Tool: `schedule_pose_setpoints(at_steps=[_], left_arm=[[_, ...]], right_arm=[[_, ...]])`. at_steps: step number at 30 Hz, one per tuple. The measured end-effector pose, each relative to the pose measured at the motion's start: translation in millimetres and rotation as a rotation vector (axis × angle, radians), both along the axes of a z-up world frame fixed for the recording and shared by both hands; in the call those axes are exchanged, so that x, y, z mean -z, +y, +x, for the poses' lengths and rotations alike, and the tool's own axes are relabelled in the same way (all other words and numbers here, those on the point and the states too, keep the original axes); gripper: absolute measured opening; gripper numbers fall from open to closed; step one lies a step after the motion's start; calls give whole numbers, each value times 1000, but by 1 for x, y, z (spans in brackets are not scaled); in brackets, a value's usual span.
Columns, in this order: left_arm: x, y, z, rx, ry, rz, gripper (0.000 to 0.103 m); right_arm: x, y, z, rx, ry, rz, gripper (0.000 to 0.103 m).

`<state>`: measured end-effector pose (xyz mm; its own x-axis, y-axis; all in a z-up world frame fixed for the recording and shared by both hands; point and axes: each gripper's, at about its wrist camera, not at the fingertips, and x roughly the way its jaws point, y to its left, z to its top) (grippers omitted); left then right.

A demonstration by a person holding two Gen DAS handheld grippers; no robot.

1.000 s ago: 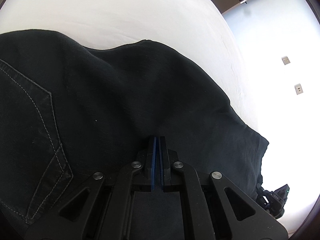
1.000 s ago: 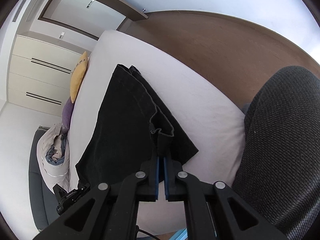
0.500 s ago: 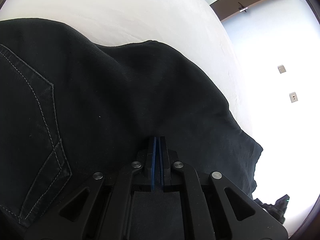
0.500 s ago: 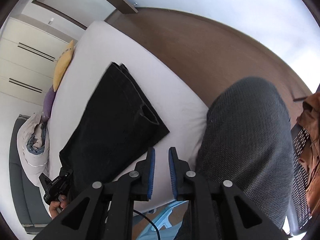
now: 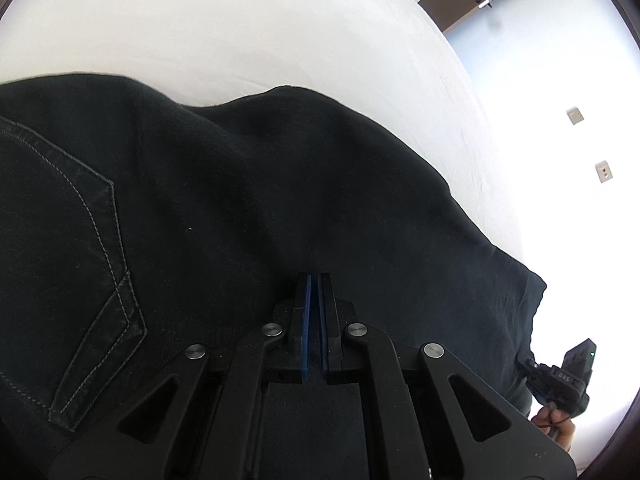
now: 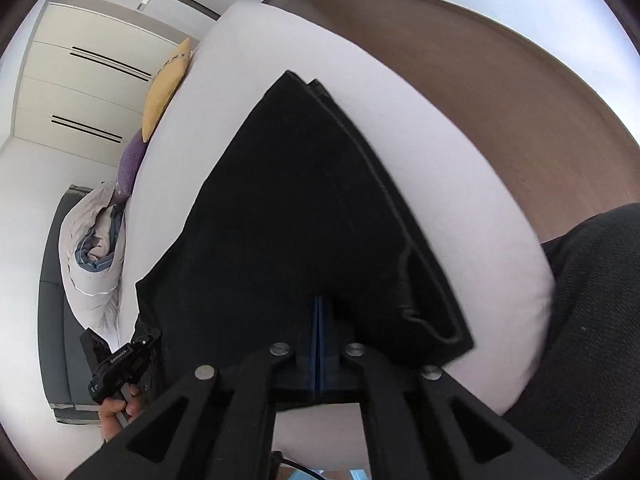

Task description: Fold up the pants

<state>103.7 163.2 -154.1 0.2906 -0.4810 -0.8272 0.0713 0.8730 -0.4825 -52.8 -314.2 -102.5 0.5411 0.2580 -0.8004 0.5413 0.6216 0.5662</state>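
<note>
1. Left wrist view: our left gripper (image 5: 314, 280) has its blue pads (image 5: 306, 320) drawn to a narrow slit, and the black pants (image 5: 240, 208) pass between them, so it is pinching the cloth. The pants spread across the white bed (image 5: 240, 32), covering the near and left part of the view; a stitched back pocket (image 5: 80, 264) lies at the left. At the far right edge the other gripper's body (image 5: 568, 376) shows just beyond the pants' right end.

2. Right wrist view: our right gripper (image 6: 319, 308) has its pads pressed together at the near edge of the pants (image 6: 300, 208); the picture is blurred here, but cloth seems caught between them. The pants stretch away toward the far end of the bed (image 6: 440, 168). A yellow pillow (image 6: 166, 88) and a purple pillow (image 6: 132, 164) sit at the bed's far left side, with a bundled duvet (image 6: 92, 248) nearer.
</note>
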Motion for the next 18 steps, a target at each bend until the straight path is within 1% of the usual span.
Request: schedule_pose_setpoints(at_steps=[2,3,5,6,7,8,9,11,12,13,14,15,16,17,18], left_arm=[[-8,-8,1,14,-18,10,12],[-11,-11,2,18,-26,6,13],[-19,-19,3,28,-45,-13,13],[-22,-23,4,35,-51,-18,13],[-23,-27,6,43,-54,-20,13],[-25,-31,8,52,-56,-19,13],[-25,-34,9,55,-56,-21,13],[-24,-40,15,66,-52,-25,13],[-24,-43,18,71,-52,-23,13],[-24,-46,21,78,-55,-21,13],[-23,-50,26,86,-56,-16,13],[-21,-52,32,90,-54,-14,13],[-18,-53,40,93,-50,-13,13],[-14,-53,51,91,-40,-17,13],[-10,-51,60,78,-31,-30,13]], right_arm=[[-7,-7,-14,17,26,-62,0],[-12,-9,-18,19,45,-93,0],[-21,-12,-20,27,76,-121,0],[-31,-10,-16,31,109,-180,7],[-42,-6,-11,21,108,-228,10],[-53,-1,-1,-1,73,-246,10],[-62,5,10,-38,23,-224,11],[-74,26,44,-154,-79,-155,24],[-76,37,60,-216,-120,-125,36],[-73,51,80,-288,-168,-79,43],[-66,65,99,-365,-215,-23,44],[-54,77,115,-421,-223,11,44],[-39,83,128,-439,-197,23,44],[-23,83,137,-431,-161,35,44],[0,76,142,-390,-107,61,43]])
